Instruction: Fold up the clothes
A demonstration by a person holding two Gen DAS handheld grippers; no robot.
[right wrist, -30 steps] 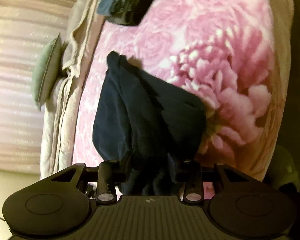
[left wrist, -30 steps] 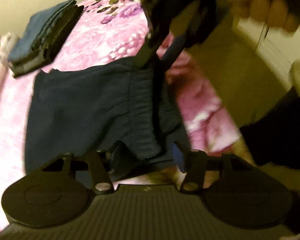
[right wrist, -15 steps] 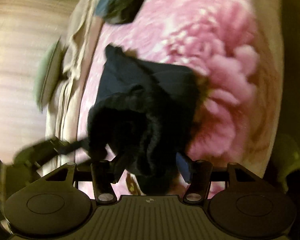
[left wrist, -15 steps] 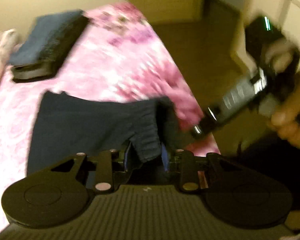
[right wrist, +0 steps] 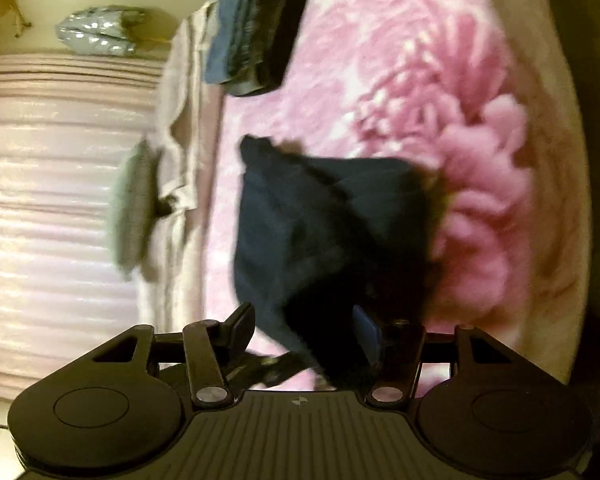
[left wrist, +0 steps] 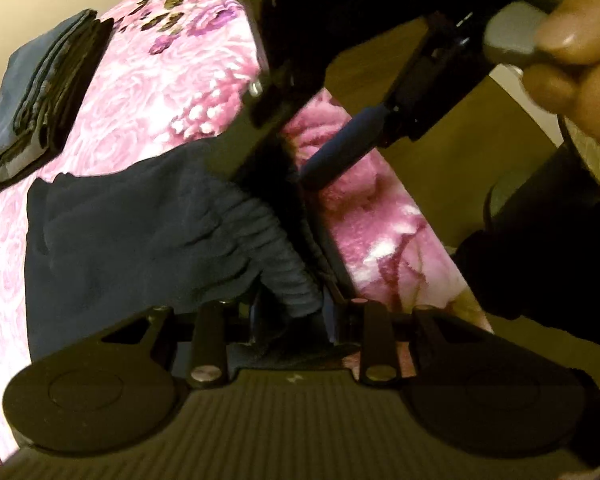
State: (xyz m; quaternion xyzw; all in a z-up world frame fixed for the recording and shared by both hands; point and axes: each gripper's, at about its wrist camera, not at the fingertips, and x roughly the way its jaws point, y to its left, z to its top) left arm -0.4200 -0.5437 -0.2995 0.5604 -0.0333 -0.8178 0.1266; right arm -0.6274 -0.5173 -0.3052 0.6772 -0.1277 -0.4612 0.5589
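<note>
Dark navy shorts (left wrist: 132, 232) lie on a pink floral blanket (left wrist: 160, 80). My left gripper (left wrist: 294, 316) is shut on their ribbed waistband at the bed's near edge. My right gripper (left wrist: 274, 178) reaches down from above to the same waistband, held by a person's hand (left wrist: 572, 40). In the right wrist view the shorts (right wrist: 320, 220) bunch up in front of the right gripper (right wrist: 304, 332). Its jaws stand wide; dark cloth hangs against the blue right finger (right wrist: 366, 332), and the left finger is clear of it.
A stack of folded dark clothes (left wrist: 40, 92) sits at the far left of the bed, also in the right wrist view (right wrist: 252, 20). Bare floor (left wrist: 440, 128) runs along the bed's right side. A grey pillow (right wrist: 132, 208) and beige bedding (right wrist: 180, 120) lie beyond the blanket.
The right gripper's jaws have spread and no longer pinch the shorts. It swung off to the right, then came back over the waistband. The left gripper has tightened on the waistband.
</note>
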